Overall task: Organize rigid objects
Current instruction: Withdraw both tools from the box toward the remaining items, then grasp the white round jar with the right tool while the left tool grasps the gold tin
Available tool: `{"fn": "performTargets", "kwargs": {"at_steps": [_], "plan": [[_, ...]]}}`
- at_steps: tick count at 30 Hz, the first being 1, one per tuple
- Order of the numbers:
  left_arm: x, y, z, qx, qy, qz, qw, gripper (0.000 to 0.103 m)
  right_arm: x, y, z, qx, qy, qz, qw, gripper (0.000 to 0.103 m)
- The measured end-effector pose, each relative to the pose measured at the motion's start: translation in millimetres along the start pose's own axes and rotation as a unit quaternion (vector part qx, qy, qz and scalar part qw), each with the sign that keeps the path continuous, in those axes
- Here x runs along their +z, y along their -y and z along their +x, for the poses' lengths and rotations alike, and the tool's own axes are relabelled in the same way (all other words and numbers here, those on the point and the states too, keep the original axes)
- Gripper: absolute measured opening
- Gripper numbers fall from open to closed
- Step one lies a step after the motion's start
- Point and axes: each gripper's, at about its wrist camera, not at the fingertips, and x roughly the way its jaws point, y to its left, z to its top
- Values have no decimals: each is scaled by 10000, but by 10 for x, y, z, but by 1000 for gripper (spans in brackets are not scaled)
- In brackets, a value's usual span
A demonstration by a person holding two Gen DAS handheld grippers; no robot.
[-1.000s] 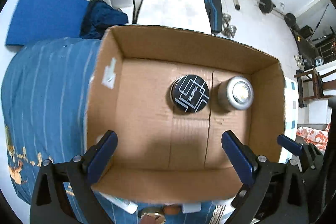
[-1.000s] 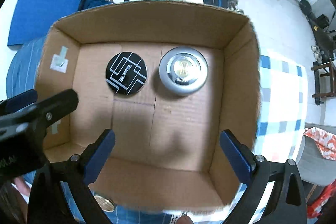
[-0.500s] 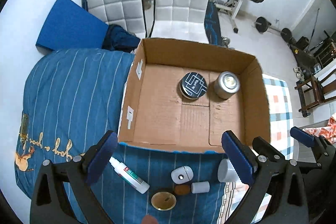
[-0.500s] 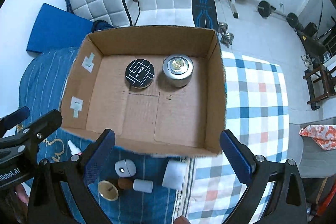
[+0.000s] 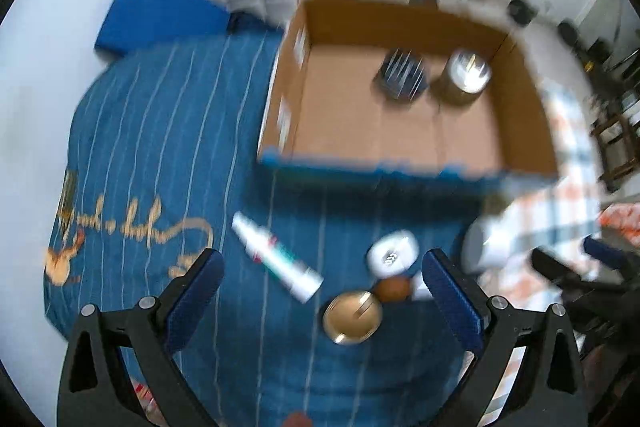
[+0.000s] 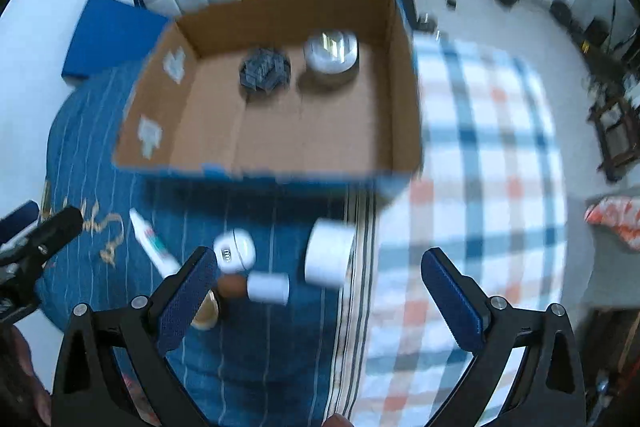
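Both views are blurring. A cardboard box [image 5: 404, 115] is sitting on a bed [image 5: 152, 147], holding a black tin [image 5: 400, 75] and a silver tin [image 5: 466, 73] side by side near its far wall. In front of the box are lying a tube [image 5: 276, 255], a white case [image 5: 394, 253], a gold lid [image 5: 352, 317] and a white cup [image 6: 328, 251]. The left tongs [image 5: 322, 291] and right tongs [image 6: 316, 291] are hanging released and empty, nearer than the box.
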Motion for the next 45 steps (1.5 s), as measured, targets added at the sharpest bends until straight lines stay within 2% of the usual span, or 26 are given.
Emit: {"fn": "performTargets", "kwargs": {"at_steps": [2,4,9,11,12,13,14,15,17,23,24,25,26,27,32,34,37,39,40,41,43,45], "plan": [[-132,-10,278,107,-337,11,9994,102,-72,90,224,54,-283,171,9994,103],[-262,-24,551,59,-671,-30,9977,102,-106,151,422,87,-441,305,9985,103],[-496,-97,1037,-81,-1287,-333,9911,102,-95,158,834,-25,-600,383,9975,97],[-551,-107,1140,-112,-1404,-400,9892,102,-82,134,981,-31,-677,339,9971,83],[-570,-107,1182,-113,-1446,-403,9886,102,-80,115,1046,-61,-729,299,9969,80],[-594,-105,1230,-105,-1520,-406,9875,102,-81,94,1116,-59,-765,251,9967,67],[-610,-108,1259,-120,-1568,-409,9867,102,-88,78,1177,-64,-809,199,9965,46],[-627,-105,1288,-151,-1625,-404,9858,102,-101,81,1198,-111,-807,186,9965,46],[-651,-102,1306,-168,-1664,-394,9851,102,-156,164,1145,74,-680,319,9971,44],[-739,-77,1367,-322,-1757,-358,9833,102,-532,787,1150,1159,-1080,1215,9799,42],[-755,-56,1381,-340,-1776,-322,9830,102,-600,895,1178,1206,-1131,1369,9767,44],[-786,-25,1401,-347,-1795,-283,9827,102,-659,1004,1193,1230,-1121,1523,9742,55],[-805,15,1422,-361,-1813,-240,9825,102,-705,1096,1191,1057,-1086,1611,9752,69],[-810,43,1438,-393,-1817,-205,9823,102,-730,1144,1168,820,-1018,1589,9786,75],[-791,212,1497,-356,-1898,6,9812,102,-651,995,991,-336,-616,768,9946,81],[-798,270,1576,-360,-1947,48,9802,102,-595,859,1019,-474,-634,445,9959,88],[-812,337,1658,-392,-2049,89,9780,102,-525,740,1197,-232,-969,365,9943,92],[-841,394,1705,-380,-2111,140,9766,102,-515,672,1376,-513,-1268,297,9902,92],[-849,421,1734,-383,-2144,183,9758,102,-515,653,1427,-493,-1317,280,9897,90],[-857,447,1761,-362,-2166,229,9753,102,-514,636,1462,-459,-1315,317,9897,82],[-875,495,1815,-328,-2165,295,9753,102,-538,615,1508,-643,-1328,271,9887,72],[-860,501,1848,-408,-2118,237,9762,97,-553,612,1494,-673,-1277,255,9892,72]]}}
